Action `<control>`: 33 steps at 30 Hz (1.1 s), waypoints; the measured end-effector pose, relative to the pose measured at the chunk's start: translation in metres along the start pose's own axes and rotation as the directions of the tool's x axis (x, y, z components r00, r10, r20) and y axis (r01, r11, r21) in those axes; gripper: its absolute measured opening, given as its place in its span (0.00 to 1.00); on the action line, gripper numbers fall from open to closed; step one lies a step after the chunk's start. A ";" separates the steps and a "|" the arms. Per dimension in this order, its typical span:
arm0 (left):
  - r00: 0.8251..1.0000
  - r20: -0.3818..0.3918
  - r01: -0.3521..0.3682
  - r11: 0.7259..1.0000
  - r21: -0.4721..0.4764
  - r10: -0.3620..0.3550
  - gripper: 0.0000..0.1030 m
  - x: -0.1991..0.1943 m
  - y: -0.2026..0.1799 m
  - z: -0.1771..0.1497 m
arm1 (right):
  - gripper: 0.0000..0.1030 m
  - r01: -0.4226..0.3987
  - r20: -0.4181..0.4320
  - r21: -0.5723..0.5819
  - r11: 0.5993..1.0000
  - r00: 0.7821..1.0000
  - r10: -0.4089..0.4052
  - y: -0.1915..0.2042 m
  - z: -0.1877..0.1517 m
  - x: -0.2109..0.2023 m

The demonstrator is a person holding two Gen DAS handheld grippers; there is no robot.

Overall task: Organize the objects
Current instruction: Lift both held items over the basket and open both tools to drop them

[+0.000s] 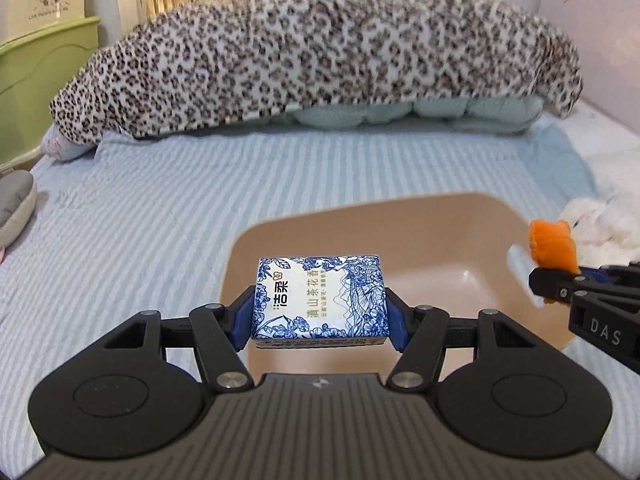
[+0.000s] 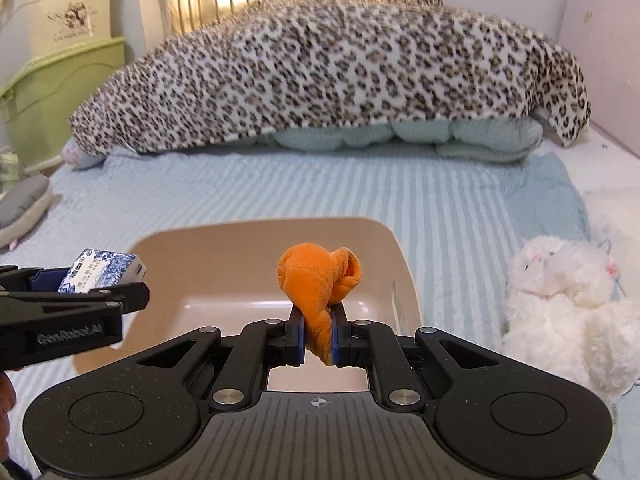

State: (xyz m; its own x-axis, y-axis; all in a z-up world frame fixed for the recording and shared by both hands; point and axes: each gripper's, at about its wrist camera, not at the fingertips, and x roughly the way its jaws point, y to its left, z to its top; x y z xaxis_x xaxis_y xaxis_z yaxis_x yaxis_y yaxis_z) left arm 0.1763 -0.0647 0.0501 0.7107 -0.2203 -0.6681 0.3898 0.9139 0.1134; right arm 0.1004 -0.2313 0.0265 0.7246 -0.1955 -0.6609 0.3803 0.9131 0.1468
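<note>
- I see the bed's pale blue striped sheet [image 1: 160,208] filling most of both views, with a broad bare stretch between me and the far bedding.
- A leopard-print fleece blanket [image 2: 320,76] is heaped along the far edge, draped over a light green quilted cover [image 2: 400,136] that shows under its hem.
- The beige square plastic basin [image 2: 200,284] sits on the sheet just ahead of both tools; its left rim and far rim are unobstructed, and its floor is bare.
- A white fluffy plush animal [image 2: 568,304] lies just beside the basin's right rim, narrowing my room on that side.
- My left gripper [image 1: 320,312] is clamped on a blue-and-white floral tissue packet [image 1: 320,300], held level above the basin's near left part.
- My right gripper [image 2: 319,334] pinches a small orange plush toy [image 2: 316,284], its bulk standing up above the fingers, over the basin's near edge.
- The two tools are near each other but apart, both over the basin.
</note>
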 end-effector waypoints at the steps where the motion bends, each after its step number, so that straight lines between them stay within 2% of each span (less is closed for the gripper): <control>1: 1.000 -0.014 -0.002 1.000 0.004 0.002 0.63 0.007 -0.002 -0.002 | 0.11 0.009 -0.008 -0.016 1.000 1.000 -0.009 0.002 -0.002 0.005; 6: 0.996 -0.086 -0.019 0.999 0.031 0.022 0.63 0.039 -0.007 -0.016 | 0.11 0.036 -0.078 -0.058 0.998 0.996 -0.040 0.006 -0.015 0.034; 11: 0.991 -0.127 -0.025 0.998 0.052 0.032 0.63 0.050 -0.008 -0.027 | 0.15 0.039 -0.135 -0.081 0.996 0.990 -0.050 0.010 -0.028 0.049; 12: 0.991 -0.131 -0.022 0.998 0.051 0.028 0.63 0.050 -0.007 -0.028 | 0.26 0.042 -0.132 -0.097 0.994 0.990 -0.055 0.012 -0.029 0.048; 14: 0.990 -0.138 -0.011 0.999 0.053 0.018 0.64 0.046 -0.005 -0.028 | 0.39 0.042 -0.119 -0.119 0.992 0.991 -0.056 0.017 -0.031 0.042; 16: 0.991 -0.129 -0.022 0.998 0.055 0.029 0.68 0.040 -0.005 -0.024 | 0.56 0.044 -0.093 -0.127 0.991 0.994 -0.056 0.020 -0.031 0.034; 18: 0.994 -0.096 -0.049 0.998 0.042 0.053 0.83 0.029 -0.004 -0.020 | 0.63 0.038 -0.073 -0.124 0.992 0.996 -0.048 0.020 -0.031 0.023; 21: 0.997 -0.049 -0.058 0.998 0.022 0.059 0.88 0.010 -0.001 -0.016 | 0.76 0.035 -0.052 -0.113 0.993 0.998 -0.041 0.018 -0.029 0.005; 27: 0.998 -0.010 -0.058 0.998 0.027 0.059 0.89 -0.022 -0.002 -0.017 | 0.89 0.035 -0.010 -0.113 0.993 0.999 -0.036 0.016 -0.032 -0.030; 33: 0.999 0.007 -0.037 0.999 0.020 0.037 0.90 -0.052 0.002 -0.029 | 0.91 0.029 -0.004 -0.088 0.996 1.000 -0.030 0.011 -0.042 -0.053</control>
State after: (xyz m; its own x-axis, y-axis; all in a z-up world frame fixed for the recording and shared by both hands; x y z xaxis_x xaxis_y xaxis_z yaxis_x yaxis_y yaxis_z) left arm 0.1236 -0.0413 0.0638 0.7286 -0.1886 -0.6585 0.3747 0.9145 0.1527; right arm 0.0423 -0.1955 0.0326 0.7103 -0.2212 -0.6682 0.3492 0.9350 0.0616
